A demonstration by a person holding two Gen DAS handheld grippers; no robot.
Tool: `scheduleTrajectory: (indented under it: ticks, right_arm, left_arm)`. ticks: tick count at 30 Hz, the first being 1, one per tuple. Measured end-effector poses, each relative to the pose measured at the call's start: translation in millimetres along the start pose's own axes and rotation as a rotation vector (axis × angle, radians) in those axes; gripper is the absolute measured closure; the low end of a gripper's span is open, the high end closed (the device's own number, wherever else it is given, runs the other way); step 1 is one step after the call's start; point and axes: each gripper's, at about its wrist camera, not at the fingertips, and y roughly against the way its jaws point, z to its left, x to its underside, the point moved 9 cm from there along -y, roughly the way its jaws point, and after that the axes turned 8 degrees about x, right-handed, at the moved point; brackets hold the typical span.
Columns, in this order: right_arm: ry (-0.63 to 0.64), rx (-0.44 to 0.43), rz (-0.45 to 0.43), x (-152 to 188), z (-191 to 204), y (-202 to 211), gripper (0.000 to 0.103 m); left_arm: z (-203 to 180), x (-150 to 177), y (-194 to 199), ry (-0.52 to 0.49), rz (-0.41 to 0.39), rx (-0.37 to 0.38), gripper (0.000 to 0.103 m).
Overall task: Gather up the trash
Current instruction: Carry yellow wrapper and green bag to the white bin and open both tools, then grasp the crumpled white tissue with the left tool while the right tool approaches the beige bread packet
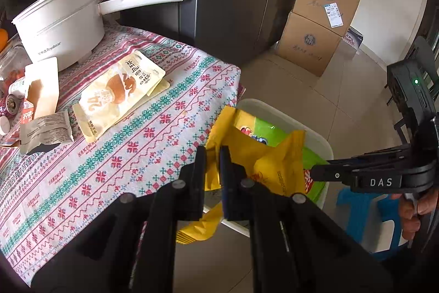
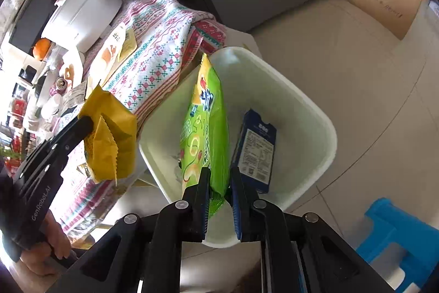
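Tablecloth edge runs from upper centre to lower left in the left wrist view, where the table (image 1: 115,155) ends just beside the white bin (image 1: 323,144); bare floor tiles lie open at upper right. The left gripper (image 1: 213,153) is clamped on a yellow wrapper (image 1: 277,164), which fans out above the bin's near rim. A cream snack pouch (image 1: 118,95) and a grey wrapper (image 1: 46,131) lie on the cloth at left, well apart from the jaws. The wrapper hides most of the bin's inside.

In the right wrist view, the bin's (image 2: 323,128) rim fills the centre, floor open to the right. The right gripper (image 2: 219,175) straddles a green bag (image 2: 205,128) standing in the bin; whether the pads press it I cannot tell. A blue carton (image 2: 255,153) leans just beside it.
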Motion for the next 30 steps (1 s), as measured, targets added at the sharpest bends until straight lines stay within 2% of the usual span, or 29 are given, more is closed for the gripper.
scheduleTrajectory:
  ticks: [1,3,4,10,17,20,22,23,24,28,30]
  right_arm:
    - [-0.012,-0.014,0.009,-0.2,1.3,-1.5,0.079]
    - [-0.039,-0.019,0.013,-3.7,2.3,-1.6,0.058]
    - [-0.043,-0.014,-0.002,-5.7,1.0,2.4,0.054]
    - [-0.074,0.05,-0.085,-11.5,-22.3,33.5,0.051]
    - [-0.126,0.082,-0.133,-13.1,-50.5,54.1,0.047]
    - [-0.135,0.086,-0.135,-14.2,-55.2,54.9,0.046]
    - [-0.136,0.088,-0.137,-15.2,-55.4,55.1,0.046]
    - [-0.137,0.09,-0.139,-15.2,-56.1,55.8,0.046]
    - [-0.138,0.09,-0.142,-15.7,-56.3,56.6,0.046]
    - [-0.135,0.093,-0.157,-18.1,-54.9,60.6,0.044]
    - [-0.125,0.096,-0.166,-19.8,-52.2,63.0,0.043]
  left_arm:
    - [0.0,0.5,-0.2,0.001,0.002,0.0,0.092]
    - [-0.6,1.3,-1.1,-0.001,0.007,0.002,0.092]
    - [-1.1,1.6,-1.9,-0.004,0.01,0.003,0.092]
    - [-9.2,6.2,-14.1,-0.027,0.045,0.008,0.092]
    - [-22.8,11.8,-33.4,-0.055,0.081,0.03,0.091]
    - [-28.2,11.5,-37.9,-0.064,0.078,0.055,0.082]
    - [-27.8,9.6,-38.5,-0.062,0.072,0.052,0.069]
    - [-26.4,7.8,-37.2,-0.059,0.065,0.044,0.058]
    - [-25.0,5.8,-35.1,-0.056,0.055,0.041,0.053]
    - [-15.3,-2.5,-21.8,-0.051,0.034,0.019,0.048]
    - [-7.6,-5.7,-11.7,-0.046,0.019,0.003,0.039]
